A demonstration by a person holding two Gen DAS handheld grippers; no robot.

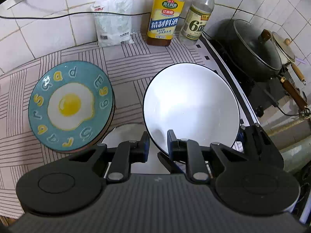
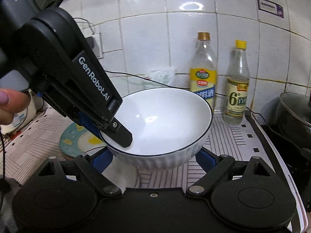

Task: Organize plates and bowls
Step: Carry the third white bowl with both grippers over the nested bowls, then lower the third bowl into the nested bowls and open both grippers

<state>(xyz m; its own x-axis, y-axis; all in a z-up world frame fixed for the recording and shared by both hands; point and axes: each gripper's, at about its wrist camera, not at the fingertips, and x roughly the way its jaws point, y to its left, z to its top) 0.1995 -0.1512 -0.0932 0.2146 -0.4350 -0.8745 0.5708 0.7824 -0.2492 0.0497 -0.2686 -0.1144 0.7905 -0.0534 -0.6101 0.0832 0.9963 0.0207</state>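
A white bowl [image 1: 191, 106] with a thin dark rim and ribbed outer wall [image 2: 161, 161] hangs tilted above the striped counter cloth [image 1: 126, 64]. My left gripper [image 1: 158, 140] is shut on its near rim, one finger [image 2: 121, 136] inside the bowl and the other outside. My right gripper [image 2: 153, 159] spans the bowl's lower wall, and its blue pads [image 2: 206, 160] press on both sides. To the left, a blue plate [image 1: 71, 104] with a fried-egg picture tops a short stack. Another white dish [image 1: 124, 134] shows partly beneath my left gripper.
Against the tiled wall stand a cooking wine bottle [image 1: 163, 19], a clear vinegar bottle [image 1: 196, 23] and a white bag [image 1: 114, 19]. On the stove at right sit a lidded black wok [image 1: 250, 46] and a small pan [image 1: 283, 46]. A person's thumb [image 2: 11, 103] shows at left.
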